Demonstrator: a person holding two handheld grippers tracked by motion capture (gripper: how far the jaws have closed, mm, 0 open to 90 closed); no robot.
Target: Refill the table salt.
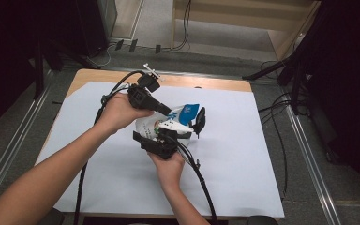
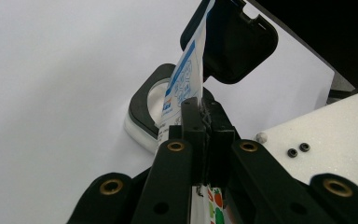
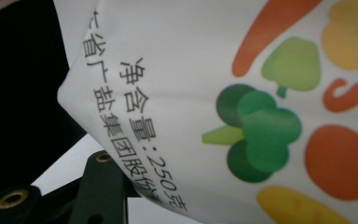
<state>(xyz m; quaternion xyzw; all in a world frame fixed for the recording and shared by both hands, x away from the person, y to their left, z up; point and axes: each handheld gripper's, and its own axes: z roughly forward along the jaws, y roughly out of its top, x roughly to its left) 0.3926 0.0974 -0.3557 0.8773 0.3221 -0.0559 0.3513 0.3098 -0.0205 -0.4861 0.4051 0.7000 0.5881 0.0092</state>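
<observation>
Nearest the person, the right tongs (image 1: 161, 140) are gripping the lower part of the white bag (image 1: 168, 123), held above the table (image 1: 243, 154). Beyond, the left tongs (image 2: 204, 122) are clamping its upper edge, over a black-lidded container (image 2: 142, 105) resting open on the table.

the white-covered bench (image 1: 243, 154) lay open to the left, right and near side of the two hands. at its middle the pouch (image 1: 180, 117), the black-rimmed container (image 2: 142, 105) with its raised lid (image 2: 235, 44), and both grippers crowded together, touching. trailing cables (image 1: 201, 183) crossed the near side
</observation>
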